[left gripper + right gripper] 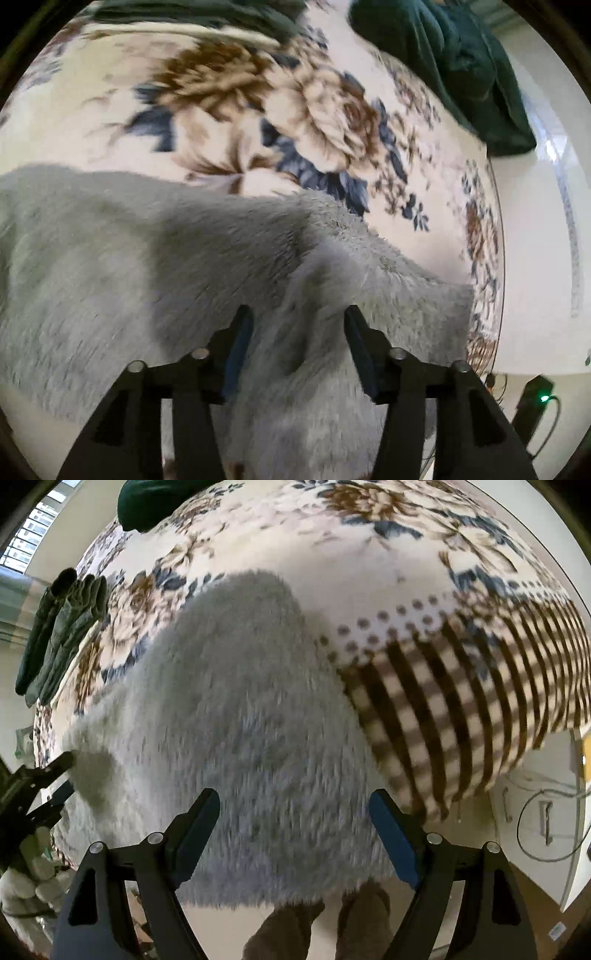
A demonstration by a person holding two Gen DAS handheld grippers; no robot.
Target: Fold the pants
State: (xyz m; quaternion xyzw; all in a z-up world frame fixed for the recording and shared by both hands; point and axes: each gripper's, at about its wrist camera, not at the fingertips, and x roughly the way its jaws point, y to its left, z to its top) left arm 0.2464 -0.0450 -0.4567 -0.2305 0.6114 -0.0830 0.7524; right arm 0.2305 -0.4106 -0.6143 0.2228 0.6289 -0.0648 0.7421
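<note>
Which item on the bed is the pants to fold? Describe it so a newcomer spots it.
Start from the cream floral blanket covering the bed. At its near edge, right under both grippers, lies the fluffy pale grey fleece pants, spread wide and partly hanging over the edge. The other garments here are dark green and smooth, piled at the far corners; only this one is light and shaggy.

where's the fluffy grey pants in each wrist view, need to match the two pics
Left wrist view: the grey pants fill the lower left and centre, running under the left gripper.
Right wrist view: the grey pants fill the centre, from mid-frame down past the right gripper.
Shared landmark: the floral blanket under the pants, across the top of both views.
</note>
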